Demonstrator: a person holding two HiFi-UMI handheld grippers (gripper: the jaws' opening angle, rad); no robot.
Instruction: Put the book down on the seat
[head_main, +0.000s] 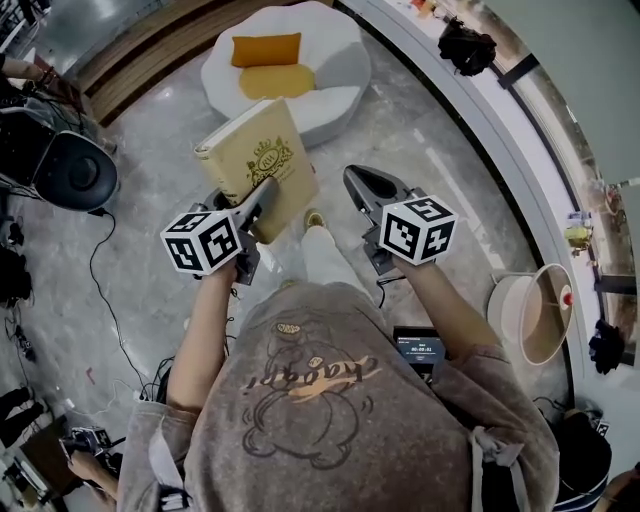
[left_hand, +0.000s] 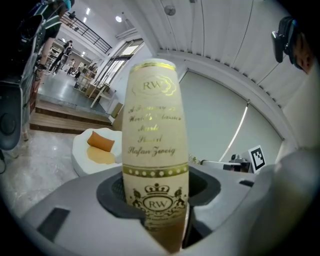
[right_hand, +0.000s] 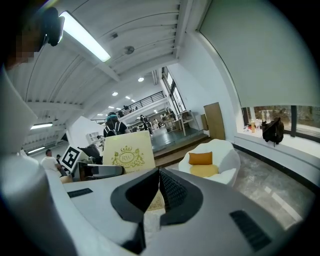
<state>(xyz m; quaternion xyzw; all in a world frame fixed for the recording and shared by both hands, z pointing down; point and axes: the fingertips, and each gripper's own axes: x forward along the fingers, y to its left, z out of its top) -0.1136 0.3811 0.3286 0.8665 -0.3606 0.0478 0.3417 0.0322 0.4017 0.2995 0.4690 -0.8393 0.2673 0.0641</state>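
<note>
The left gripper (left_hand: 160, 195) had its jaws part-way apart & pressed on the bottom end of the book (head_main: 252, 160), a cream hardback w/ gold print and a crest. The book stood nearly upright, tipped a little, spine facing that gripper, up in the air in front of the person. The right gripper (right_hand: 159, 187) sat near the book's right side, apart from it, jaws closed together w/ nothing between them. The seat (head_main: 335, 70), a white tub-shaped armchair on the pale stone floor, was well apart from the book, further ahead. Inside its hollow lay an orange cushion (head_main: 266, 49) against the back and a yellow pad (head_main: 272, 80) flat on the base, the two just touching. The book was not in it.
</note>
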